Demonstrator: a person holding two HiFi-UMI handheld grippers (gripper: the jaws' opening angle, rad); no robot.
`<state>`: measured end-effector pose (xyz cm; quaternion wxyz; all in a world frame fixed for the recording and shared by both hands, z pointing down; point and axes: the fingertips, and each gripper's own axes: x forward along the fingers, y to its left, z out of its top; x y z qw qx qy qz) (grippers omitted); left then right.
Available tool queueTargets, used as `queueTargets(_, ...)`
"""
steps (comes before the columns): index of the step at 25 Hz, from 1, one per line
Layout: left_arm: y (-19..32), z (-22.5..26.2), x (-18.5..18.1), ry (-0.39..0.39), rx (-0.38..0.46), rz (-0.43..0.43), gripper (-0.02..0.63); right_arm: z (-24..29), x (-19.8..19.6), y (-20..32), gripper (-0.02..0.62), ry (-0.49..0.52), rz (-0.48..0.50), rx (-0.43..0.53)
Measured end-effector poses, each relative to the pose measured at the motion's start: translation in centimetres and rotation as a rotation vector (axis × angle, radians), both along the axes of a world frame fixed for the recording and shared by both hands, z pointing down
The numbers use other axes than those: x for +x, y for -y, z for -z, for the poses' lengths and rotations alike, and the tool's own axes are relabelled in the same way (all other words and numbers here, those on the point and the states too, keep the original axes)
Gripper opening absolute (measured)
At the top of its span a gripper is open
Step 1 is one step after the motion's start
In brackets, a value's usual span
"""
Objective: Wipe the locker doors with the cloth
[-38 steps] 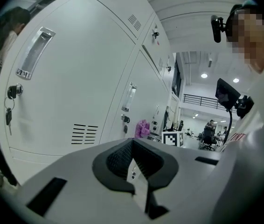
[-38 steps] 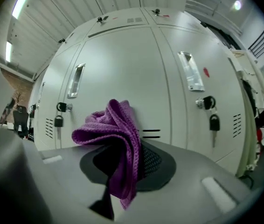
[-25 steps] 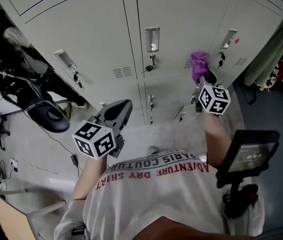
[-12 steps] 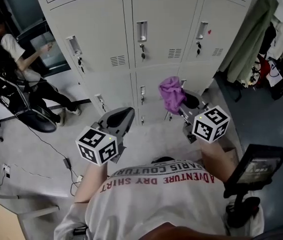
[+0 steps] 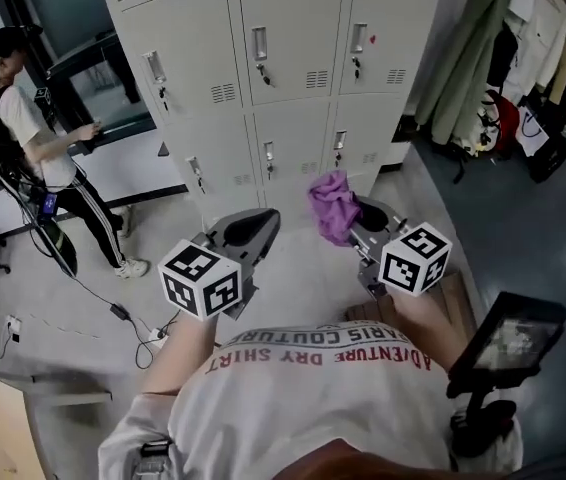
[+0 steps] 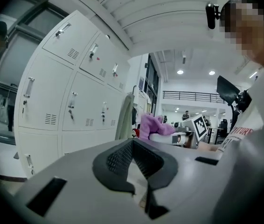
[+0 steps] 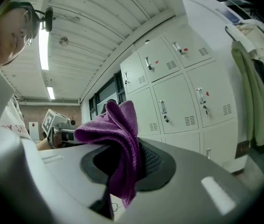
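Both arms are bent and held low (well apart from the lockers (image 5: 293, 78) at 12 o'clock). The right gripper (image 5: 360, 218) pinches the purple cloth (image 5: 333, 206) at its tip. The left gripper (image 5: 251, 230) is closed and empty.

A bank of pale grey lockers (image 5: 293, 78) stands on a light, speckled floor (image 5: 73, 358), which turns dark grey further right; a dark-framed window (image 5: 93, 73) sits just left of the lockers; coats (image 5: 463, 58) hang at their right end; a black cable (image 5: 113, 308) trails over the floor; overhead, a ribbed white ceiling (image 7: 99, 27) carries a long strip light (image 7: 42, 43); round lamps (image 6: 180, 72) and a railing (image 6: 192, 96) show in the hall beyond.
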<state>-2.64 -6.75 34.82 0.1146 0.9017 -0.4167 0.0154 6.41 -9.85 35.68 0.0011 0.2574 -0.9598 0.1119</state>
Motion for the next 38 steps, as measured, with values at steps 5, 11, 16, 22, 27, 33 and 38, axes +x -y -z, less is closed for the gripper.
queueTargets(5, -12.0, -2.5, 9.7, -0.016, -0.025, -0.074, 0.002, -2.4, 10.0, -13.2, 0.074, -0.015, -0.085, -0.005)
queueTargets(11, -27.1, -3.7, 19.3, -0.030, -0.048, -0.142, 0.002, -4.7, 19.0, -27.8, 0.074, -0.002, -0.120, -0.084)
queueTargets(16, -34.8, -0.7, 22.5, 0.002, -0.007, -0.134, 0.002, -2.1, 21.9, -35.1, 0.074, 0.026, -0.115, -0.054)
queueTargets(22, -39.9, 0.0, 23.2, 0.032, 0.027, -0.087, 0.002, -0.8, 22.2, -40.0, 0.074, 0.051, -0.085, -0.017)
queueTargets(27, -42.8, 0.2, 23.7, 0.046, 0.055, -0.074, 0.002, -0.5, 22.5, -42.9, 0.072, 0.035, -0.071, 0.024)
queueTargets(33, -43.7, 1.5, 23.6, 0.049, 0.073, -0.076, 0.002, 0.6, 22.2, -43.7, 0.072, 0.021, -0.061, 0.039)
queueTargets(38, -44.5, 3.0, 23.5, 0.054, 0.098, -0.083, 0.002, 2.0, 22.1, -44.6, 0.072, 0.011, -0.063, 0.058)
